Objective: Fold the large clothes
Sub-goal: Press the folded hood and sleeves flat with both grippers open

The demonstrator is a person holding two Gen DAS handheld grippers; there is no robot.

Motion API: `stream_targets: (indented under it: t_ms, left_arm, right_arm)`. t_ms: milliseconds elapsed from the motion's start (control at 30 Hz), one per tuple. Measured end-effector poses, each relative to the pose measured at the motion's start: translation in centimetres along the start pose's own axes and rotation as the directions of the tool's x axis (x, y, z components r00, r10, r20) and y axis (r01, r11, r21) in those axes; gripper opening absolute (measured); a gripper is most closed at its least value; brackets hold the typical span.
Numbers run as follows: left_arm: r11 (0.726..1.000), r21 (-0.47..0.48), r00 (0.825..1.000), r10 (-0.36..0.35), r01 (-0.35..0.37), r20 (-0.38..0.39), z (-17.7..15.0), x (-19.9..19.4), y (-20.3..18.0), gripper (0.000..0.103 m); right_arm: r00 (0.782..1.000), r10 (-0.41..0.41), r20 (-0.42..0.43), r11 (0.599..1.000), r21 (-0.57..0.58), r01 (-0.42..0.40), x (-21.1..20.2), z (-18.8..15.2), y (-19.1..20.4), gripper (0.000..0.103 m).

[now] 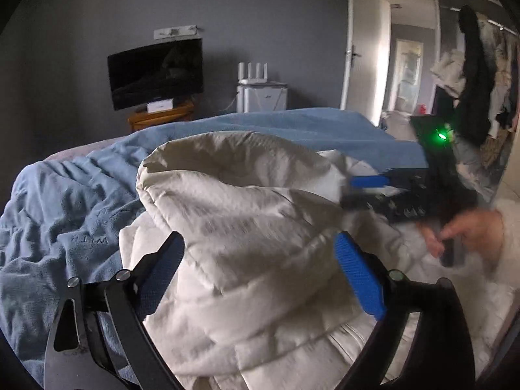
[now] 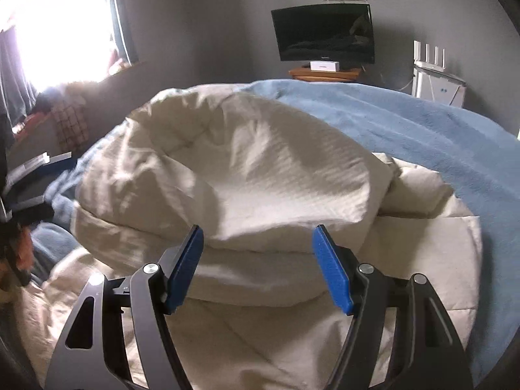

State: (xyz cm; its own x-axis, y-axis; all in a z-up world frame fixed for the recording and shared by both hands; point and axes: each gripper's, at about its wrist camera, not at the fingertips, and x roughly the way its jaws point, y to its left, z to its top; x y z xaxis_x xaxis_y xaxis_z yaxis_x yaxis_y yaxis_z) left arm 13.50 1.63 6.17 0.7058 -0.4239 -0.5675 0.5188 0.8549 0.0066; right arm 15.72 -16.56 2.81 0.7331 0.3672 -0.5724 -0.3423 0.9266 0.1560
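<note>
A large cream-white padded garment [image 1: 247,214] lies bunched in a thick roll on the blue blanket [image 1: 65,201] of a bed. My left gripper [image 1: 260,247] is open, its blue pads [image 1: 357,276] wide apart on either side of the bulging fabric. My right gripper [image 2: 256,253] is open too, its blue pads [image 2: 331,269] spread just before the folded edge of the garment [image 2: 247,175]. The right gripper's blue fingertips [image 1: 370,181] also show in the left wrist view, at the garment's right side, held by a hand [image 1: 468,234].
The blue blanket [image 2: 406,130] covers the bed beyond the garment. A dark TV [image 1: 156,71] on a wooden stand and a white cabinet [image 1: 261,97] stand against the grey far wall. An open door [image 1: 364,48] and hanging clothes [image 1: 487,81] are at right. A bright window [image 2: 61,22] is at left.
</note>
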Motion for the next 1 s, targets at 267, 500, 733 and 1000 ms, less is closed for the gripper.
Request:
stream_targets:
  t_ms: [267,500,733,1000]
  left_arm:
    - [0.998,0.026,0.984,0.067,-0.063,-0.164,-3.9,5.2,1.3,0.073]
    - [0.997,0.033,0.976,0.077,-0.072,-0.204,-7.2,8.0,2.7,0.073]
    - [0.996,0.06,0.986,0.073,-0.064,-0.149,-7.5,7.3,2.2,0.073]
    - [0.999,0.029,0.999,0.046,-0.046,0.003,1.7,5.3,2.1,0.079]
  right_arm:
    - [0.997,-0.024,-0.069,0.999,-0.045,0.021,3.0,-0.9,0.5,0.066]
    - [0.989,-0.078,-0.128,0.991,-0.122,0.062,6.4,-2.3,1.8,0.066]
    - [0.986,-0.094,-0.136,0.988,-0.132,0.076,7.8,-3.6,1.6,0.066]
    - [0.989,-0.084,-0.12,0.991,-0.117,0.07,7.8,-3.8,1.2,0.066]
